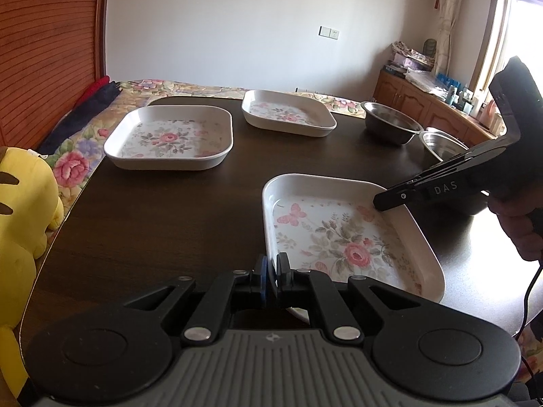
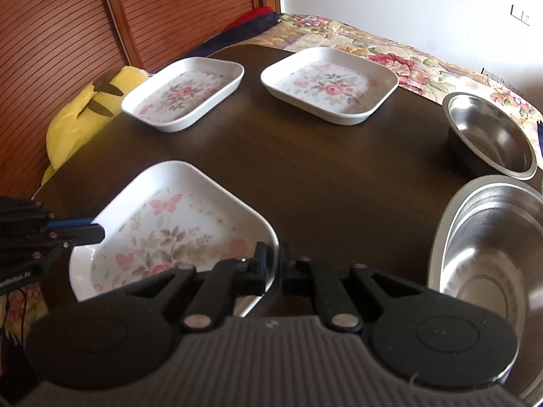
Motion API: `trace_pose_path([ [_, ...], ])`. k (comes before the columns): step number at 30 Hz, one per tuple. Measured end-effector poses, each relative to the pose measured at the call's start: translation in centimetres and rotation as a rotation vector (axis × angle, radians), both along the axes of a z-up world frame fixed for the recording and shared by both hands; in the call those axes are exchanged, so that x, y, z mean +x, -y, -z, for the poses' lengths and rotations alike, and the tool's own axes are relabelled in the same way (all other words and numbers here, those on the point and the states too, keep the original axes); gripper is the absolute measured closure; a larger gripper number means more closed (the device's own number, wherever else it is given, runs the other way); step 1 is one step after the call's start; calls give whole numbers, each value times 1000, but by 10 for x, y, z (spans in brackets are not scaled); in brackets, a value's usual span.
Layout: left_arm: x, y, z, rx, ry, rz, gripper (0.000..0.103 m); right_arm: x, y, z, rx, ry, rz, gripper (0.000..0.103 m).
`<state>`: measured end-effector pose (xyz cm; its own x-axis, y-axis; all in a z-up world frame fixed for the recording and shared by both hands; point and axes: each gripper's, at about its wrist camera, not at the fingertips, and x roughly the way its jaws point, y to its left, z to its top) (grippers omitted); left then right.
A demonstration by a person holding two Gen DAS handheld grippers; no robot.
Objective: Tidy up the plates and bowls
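Scanning from the left, we find a yellow plush toy (image 1: 23,210) at the table's edge, then two floral plates on the dark table (image 1: 190,203): the far-left plate (image 1: 169,137) and the far-middle plate (image 1: 288,112), well apart from each other. Nearer us lies the near plate (image 1: 349,237), and both our tools are on it: the left gripper (image 1: 271,268) is clenched on its near-left rim, the wall pinched between the pads, while the right gripper (image 2: 271,257) is clamped on the opposite rim, seen in the left view angling down from the right. Further right stand two steel bowls, the far bowl (image 2: 488,132) and the near bowl (image 2: 488,240), just beside each other. We judge that we are at the gripping step for this first plate, with stacking not yet done. Next we would need to lift it level with both hands together and carry it onto one of the far plates. Both hands tilt downward, wrists low over the table's near edge.
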<state>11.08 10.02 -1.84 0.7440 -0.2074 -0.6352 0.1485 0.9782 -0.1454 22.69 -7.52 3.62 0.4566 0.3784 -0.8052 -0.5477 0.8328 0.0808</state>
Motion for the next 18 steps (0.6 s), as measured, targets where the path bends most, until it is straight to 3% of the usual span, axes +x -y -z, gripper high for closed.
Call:
trace_pose_path([
  [11, 0, 1, -3, 7, 3, -7, 68, 1, 0, -2, 12, 16, 8, 92],
  [13, -1, 0, -6, 12, 14, -12, 62, 1, 1, -6, 18, 21, 9, 84],
  [15, 0, -3, -10, 16, 29, -17, 54, 1, 2, -11, 21, 42, 7, 64],
  [18, 4, -9, -18, 23, 54, -28, 44, 2, 3, -20, 37, 57, 7, 64],
])
